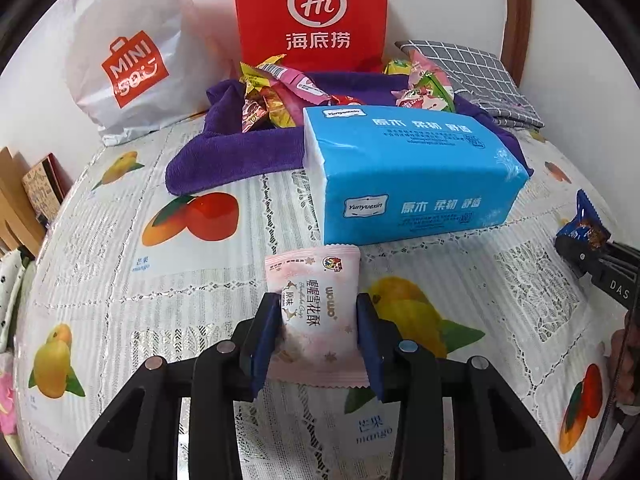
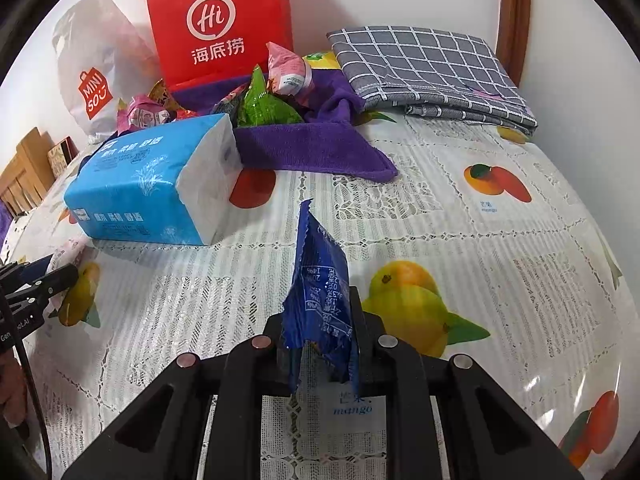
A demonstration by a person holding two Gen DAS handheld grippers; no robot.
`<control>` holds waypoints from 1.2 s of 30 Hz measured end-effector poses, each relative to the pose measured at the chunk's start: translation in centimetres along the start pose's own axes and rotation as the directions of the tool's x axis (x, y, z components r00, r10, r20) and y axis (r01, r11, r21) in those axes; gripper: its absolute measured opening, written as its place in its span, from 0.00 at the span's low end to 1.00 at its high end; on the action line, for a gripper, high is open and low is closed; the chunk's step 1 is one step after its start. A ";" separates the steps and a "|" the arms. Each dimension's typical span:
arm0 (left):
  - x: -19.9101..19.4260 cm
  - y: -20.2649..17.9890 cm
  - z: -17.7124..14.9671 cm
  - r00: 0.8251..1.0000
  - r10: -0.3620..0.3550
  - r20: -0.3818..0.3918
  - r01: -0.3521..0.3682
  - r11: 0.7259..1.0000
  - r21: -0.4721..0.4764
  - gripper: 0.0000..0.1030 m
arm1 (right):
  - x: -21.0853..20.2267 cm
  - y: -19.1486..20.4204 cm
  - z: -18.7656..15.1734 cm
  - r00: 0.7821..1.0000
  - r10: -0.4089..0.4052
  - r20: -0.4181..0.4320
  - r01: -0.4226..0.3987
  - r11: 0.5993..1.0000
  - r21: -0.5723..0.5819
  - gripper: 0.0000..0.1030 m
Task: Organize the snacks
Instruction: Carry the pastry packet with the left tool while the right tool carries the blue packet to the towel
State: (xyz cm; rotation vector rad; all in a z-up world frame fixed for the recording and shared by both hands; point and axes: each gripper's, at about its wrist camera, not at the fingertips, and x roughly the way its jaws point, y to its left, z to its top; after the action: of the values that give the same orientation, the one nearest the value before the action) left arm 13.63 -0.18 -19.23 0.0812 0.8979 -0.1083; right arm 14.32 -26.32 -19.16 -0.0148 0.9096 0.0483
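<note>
Both hands loaded. My left gripper [image 1: 318, 330] has its pads pressed on either side of a pink snack packet [image 1: 316, 308], squeezing it at the waist; the packet stands upright between the fingers, above the fruit-print tablecloth [image 1: 120, 280], not resting on it as far as I can tell. My right gripper [image 2: 320, 344] is clamped tight on a blue snack wrapper [image 2: 320, 292], held edge-on so the crimped top points up and away from me.

Position of the rest: the snack pile [image 1: 280, 96] lies on the purple towel [image 1: 224, 156] at the back of the table, in front of the red paper bag [image 1: 312, 12]. A blue tissue pack [image 1: 408, 176] sits between my two grippers and that pile. White shopping bag [image 1: 132, 56] stands to the left of the red one; a folded grey checked cloth [image 2: 432, 68] lies to the right.

Step in hand, as I judge it: carrying, one snack per hand, picked and not yet placed. Where each is meant to go is not marked in either view, so sorting by kind is only my guess.

Next move calls for: clearing the tissue pack if the goal lies behind it, keeping the pink packet from slipping in its narrow pinch, and lowering each snack to the surface before I let go.
</note>
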 end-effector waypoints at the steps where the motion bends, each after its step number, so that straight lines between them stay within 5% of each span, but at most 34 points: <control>1: 0.0 0.2 0.0 1.000 -0.008 0.001 0.008 1.000 -0.008 0.38 | 0.0 -0.1 0.0 1.000 0.007 0.000 -0.007 1.000 0.006 0.18; 13: 0.0 0.6 -0.1 0.999 -0.051 0.005 0.052 0.998 -0.034 0.39 | 0.0 -0.3 0.0 1.000 0.015 0.000 -0.015 1.000 0.008 0.20; 36: -0.1 0.3 0.2 1.000 -0.015 -0.018 0.015 1.000 -0.020 0.34 | 0.0 -0.4 -0.1 1.000 0.025 0.002 -0.025 1.000 0.016 0.18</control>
State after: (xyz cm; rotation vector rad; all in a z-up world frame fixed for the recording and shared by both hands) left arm 13.75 0.10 -19.03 0.0569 0.9180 -0.1125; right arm 14.27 -26.70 -19.20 0.0115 0.9088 0.0642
